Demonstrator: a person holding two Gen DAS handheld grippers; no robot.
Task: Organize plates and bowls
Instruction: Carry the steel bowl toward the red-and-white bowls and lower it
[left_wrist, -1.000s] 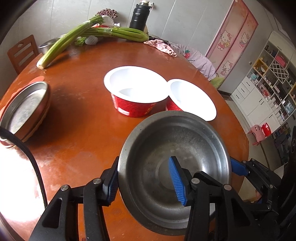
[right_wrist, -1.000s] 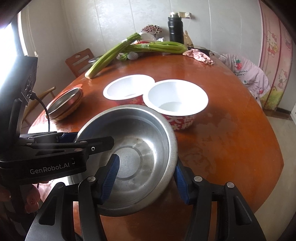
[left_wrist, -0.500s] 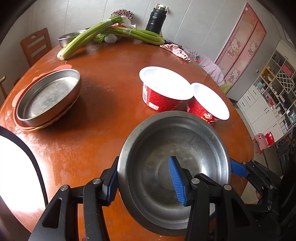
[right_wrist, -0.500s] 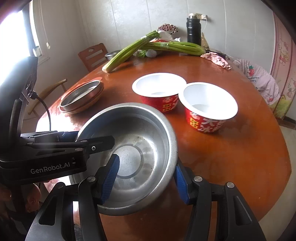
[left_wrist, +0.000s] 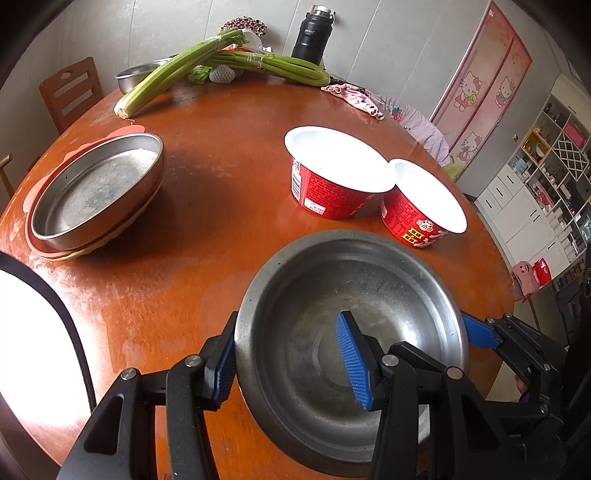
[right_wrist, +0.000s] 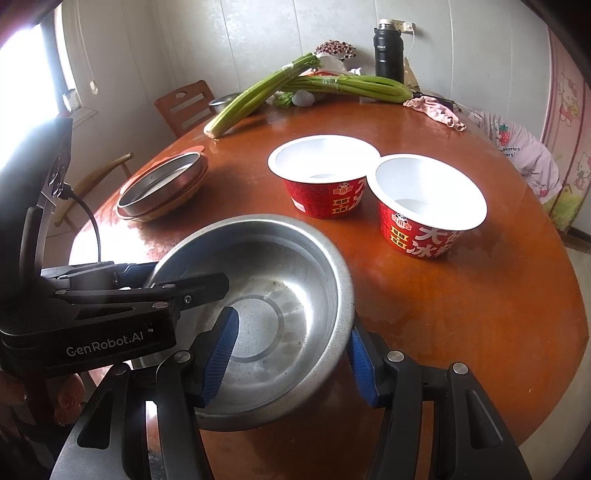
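Observation:
A steel bowl (left_wrist: 354, 295) is held by both grippers above the near edge of the round table. My left gripper (left_wrist: 291, 362) is shut on its left rim, one finger inside and one outside. My right gripper (right_wrist: 291, 350) is shut on its right rim (right_wrist: 343, 280) the same way. Two red paper bowls with white insides (left_wrist: 332, 177) (left_wrist: 424, 203) stand side by side beyond it, also in the right wrist view (right_wrist: 321, 173) (right_wrist: 428, 203). A steel plate stacked on other plates (left_wrist: 92, 192) sits at the left, also in the right wrist view (right_wrist: 162, 188).
The orange-brown round table (left_wrist: 221, 166) carries celery stalks (left_wrist: 229, 62), a black flask (left_wrist: 310, 33), a pink cloth (left_wrist: 354, 96) and another steel bowl (left_wrist: 136, 74) at the far side. A wooden chair (left_wrist: 70, 92) stands at the far left.
Both grippers have risen and pulled back with the steel bowl between them. The red bowls and the plate stack now appear farther off and more from the side.

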